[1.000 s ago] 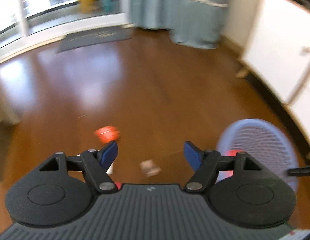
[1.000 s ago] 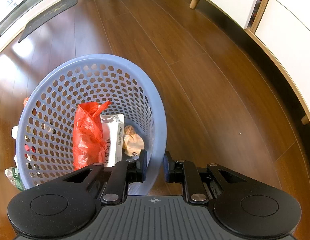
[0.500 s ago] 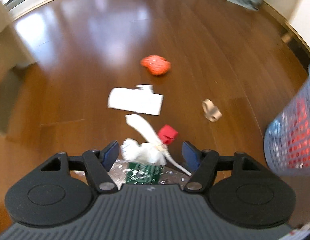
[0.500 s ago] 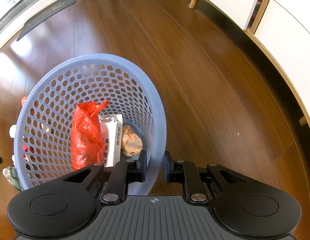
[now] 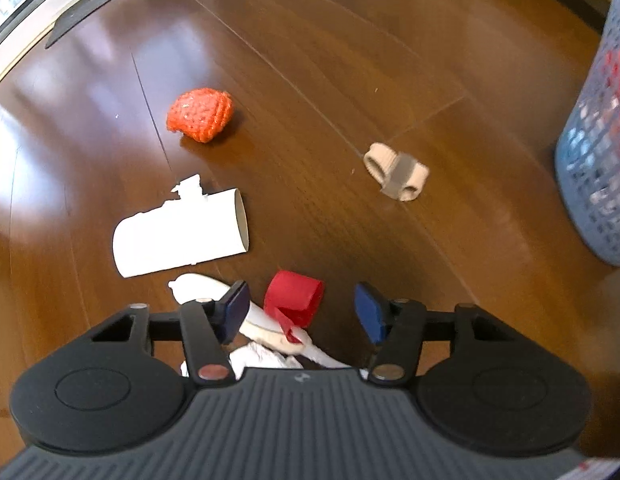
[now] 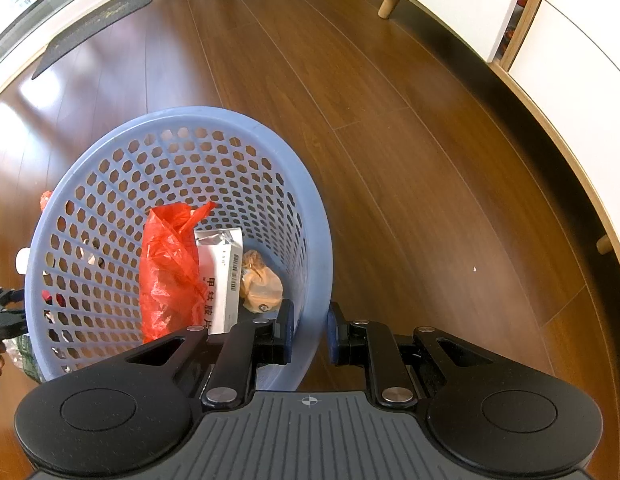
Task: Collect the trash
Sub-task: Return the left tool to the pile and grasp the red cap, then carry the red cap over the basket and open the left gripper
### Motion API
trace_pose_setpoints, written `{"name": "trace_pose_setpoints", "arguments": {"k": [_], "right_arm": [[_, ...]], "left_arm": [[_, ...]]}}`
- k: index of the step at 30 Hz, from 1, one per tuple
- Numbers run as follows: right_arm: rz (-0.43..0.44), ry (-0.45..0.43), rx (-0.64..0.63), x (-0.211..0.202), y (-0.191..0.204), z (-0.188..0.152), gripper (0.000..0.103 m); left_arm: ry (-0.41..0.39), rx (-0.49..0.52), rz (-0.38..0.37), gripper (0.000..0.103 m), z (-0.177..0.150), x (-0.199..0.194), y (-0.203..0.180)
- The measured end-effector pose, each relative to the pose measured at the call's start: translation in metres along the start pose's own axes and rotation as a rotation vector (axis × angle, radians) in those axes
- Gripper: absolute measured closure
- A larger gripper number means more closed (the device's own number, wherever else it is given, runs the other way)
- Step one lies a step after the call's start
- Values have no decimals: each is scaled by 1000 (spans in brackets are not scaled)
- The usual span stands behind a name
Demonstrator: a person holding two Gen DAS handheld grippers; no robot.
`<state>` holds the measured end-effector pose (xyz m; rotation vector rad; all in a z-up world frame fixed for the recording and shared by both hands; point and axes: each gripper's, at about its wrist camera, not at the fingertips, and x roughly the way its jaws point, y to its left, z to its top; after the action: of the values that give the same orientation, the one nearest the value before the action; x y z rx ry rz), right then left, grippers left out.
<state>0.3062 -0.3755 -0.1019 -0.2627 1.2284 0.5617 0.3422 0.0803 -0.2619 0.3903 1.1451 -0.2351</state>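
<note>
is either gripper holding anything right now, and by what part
The right gripper is shut on the blue basket, pinching its near rim. The left gripper holds nothing: its jaws are closing around the red scrap, not yet touching it.

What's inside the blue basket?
Inside the blue basket: a red plastic bag, a white box and a crumpled tan wrapper. Anything beneath them is hidden.

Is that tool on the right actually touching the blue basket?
Touching. The right wrist view shows the right tool pinching the blue basket's rim, one finger inside the wall and the other outside, with no gap visible.
</note>
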Motion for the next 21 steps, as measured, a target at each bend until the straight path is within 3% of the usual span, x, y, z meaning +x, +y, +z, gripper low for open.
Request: {"name": "trace_pose_setpoints", "arguments": {"k": [3, 7, 12, 16, 21], "right_arm": [[1, 0, -1, 0, 0, 0, 90], [2, 0, -4, 0, 0, 0, 90], [4, 1, -6, 0, 0, 0, 90], [6, 0, -8, 1, 0, 0, 90], [5, -1, -12, 1, 0, 2, 90]], "left_arm": [[35, 11, 13, 59, 1, 14, -1], [49, 3, 19, 82, 0, 19, -2], [14, -59, 2, 82, -2, 6, 0], [-20, -103, -16, 83, -2, -28, 0], [25, -156, 14, 82, 8, -81, -10]]}}
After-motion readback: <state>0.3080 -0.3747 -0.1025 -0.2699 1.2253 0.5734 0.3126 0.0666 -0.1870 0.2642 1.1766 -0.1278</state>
